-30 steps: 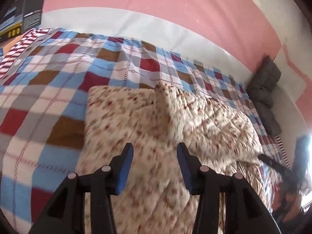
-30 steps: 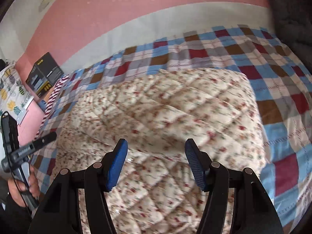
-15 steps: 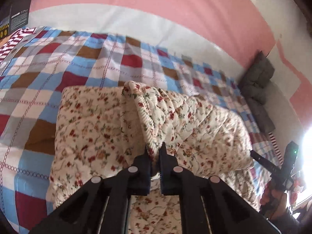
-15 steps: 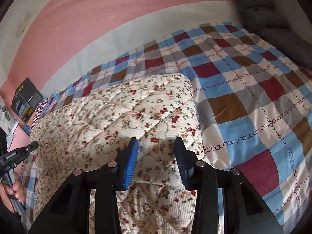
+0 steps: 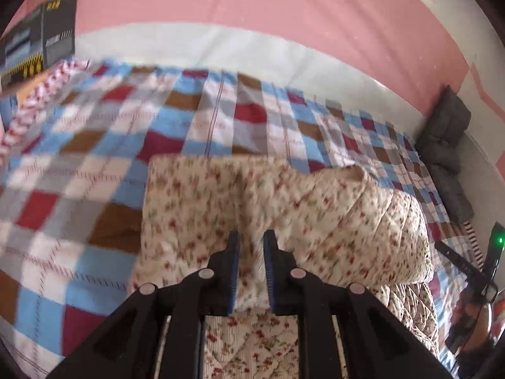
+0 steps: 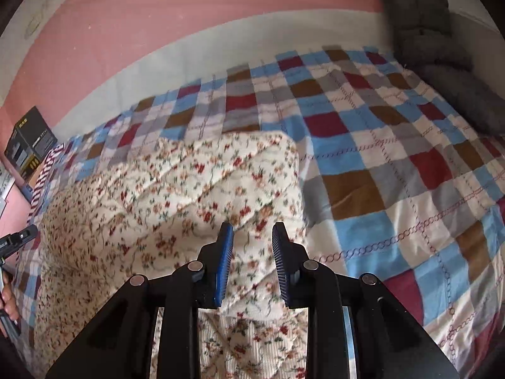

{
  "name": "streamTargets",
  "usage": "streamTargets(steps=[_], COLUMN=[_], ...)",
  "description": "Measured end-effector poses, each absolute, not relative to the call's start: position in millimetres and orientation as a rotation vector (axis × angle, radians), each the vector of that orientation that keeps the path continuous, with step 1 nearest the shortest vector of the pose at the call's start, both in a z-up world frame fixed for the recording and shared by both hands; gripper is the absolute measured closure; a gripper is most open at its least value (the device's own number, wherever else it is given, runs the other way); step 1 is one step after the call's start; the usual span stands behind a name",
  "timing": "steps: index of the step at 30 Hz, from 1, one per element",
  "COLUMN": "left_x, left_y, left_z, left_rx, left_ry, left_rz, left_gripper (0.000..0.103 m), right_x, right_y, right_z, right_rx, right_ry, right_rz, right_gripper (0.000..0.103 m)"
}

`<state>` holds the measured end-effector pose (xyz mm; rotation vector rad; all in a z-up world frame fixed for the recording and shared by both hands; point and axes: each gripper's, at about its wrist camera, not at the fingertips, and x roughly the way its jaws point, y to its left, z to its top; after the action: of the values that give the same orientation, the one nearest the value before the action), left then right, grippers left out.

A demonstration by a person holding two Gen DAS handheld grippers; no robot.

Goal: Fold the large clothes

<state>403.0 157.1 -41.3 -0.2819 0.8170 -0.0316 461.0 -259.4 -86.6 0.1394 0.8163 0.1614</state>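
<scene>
A cream quilt with small red flowers (image 5: 315, 214) lies folded on a plaid bedspread (image 5: 94, 158). My left gripper (image 5: 251, 237) is shut on a bunched fold at the quilt's near edge, and the cloth fills the narrow gap between its blue pads. In the right wrist view the quilt (image 6: 176, 189) spreads to the left. My right gripper (image 6: 252, 230) sits over its near right corner, jaws closing, with a fold of quilt packed between the pads. Each gripper shows at the rim of the other's view, the right gripper (image 5: 467, 271) and the left gripper (image 6: 15, 240), each in a hand.
The plaid bedspread (image 6: 394, 173) reaches a white and pink wall behind. Dark grey cushions (image 6: 442, 50) are piled at the far right corner. A black box (image 5: 38, 50) stands at the far left, beside a red-striped cloth (image 5: 47, 94).
Both grippers went from wide open to narrow, each with a fold of quilt between its pads. The left one has risen a little with the cloth. The right one moved toward the quilt's right edge.
</scene>
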Motion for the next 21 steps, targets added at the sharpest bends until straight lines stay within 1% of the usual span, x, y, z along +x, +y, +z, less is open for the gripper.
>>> streamTargets(steps=[3, 5, 7, 9, 10, 11, 13, 16, 19, 21], left_x=[428, 456, 486, 509, 512, 506, 498, 501, 500, 490], left_y=[133, 116, 106, 108, 113, 116, 116, 122, 120, 121], left_z=[-21, -25, -52, -100, -123, -132, -137, -139, -128, -106], left_rx=[-0.168, -0.085, -0.042, -0.024, -0.044, -0.050, -0.064, -0.107, -0.090, -0.119], left_ry=[0.760, 0.749, 0.804, 0.915, 0.930, 0.869, 0.805, 0.802, 0.831, 0.850], left_rz=[-0.048, -0.046, -0.024, 0.014, -0.003, -0.023, -0.022, -0.039, -0.035, -0.035], left_gripper=[0.087, 0.087, 0.087, 0.087, 0.087, 0.087, 0.088, 0.088, 0.088, 0.089], right_x=[488, 512, 533, 553, 561, 567, 565, 558, 553, 536], right_y=[-255, -248, -241, -237, -237, -236, -232, -219, -222, -223], right_z=[-79, -78, -82, -100, -114, -132, -148, -152, -138, -116], right_rx=[0.137, 0.125, 0.112, 0.096, 0.092, 0.077, 0.022, -0.074, -0.064, -0.058], right_ry=[0.820, 0.830, 0.845, 0.897, 0.937, 0.977, 0.941, 0.888, 0.895, 0.884], right_rz=[0.161, 0.161, 0.140, 0.124, 0.123, 0.118, 0.115, 0.065, 0.055, 0.038], right_gripper=[0.077, 0.077, 0.077, 0.077, 0.077, 0.078, 0.079, 0.079, 0.079, 0.077])
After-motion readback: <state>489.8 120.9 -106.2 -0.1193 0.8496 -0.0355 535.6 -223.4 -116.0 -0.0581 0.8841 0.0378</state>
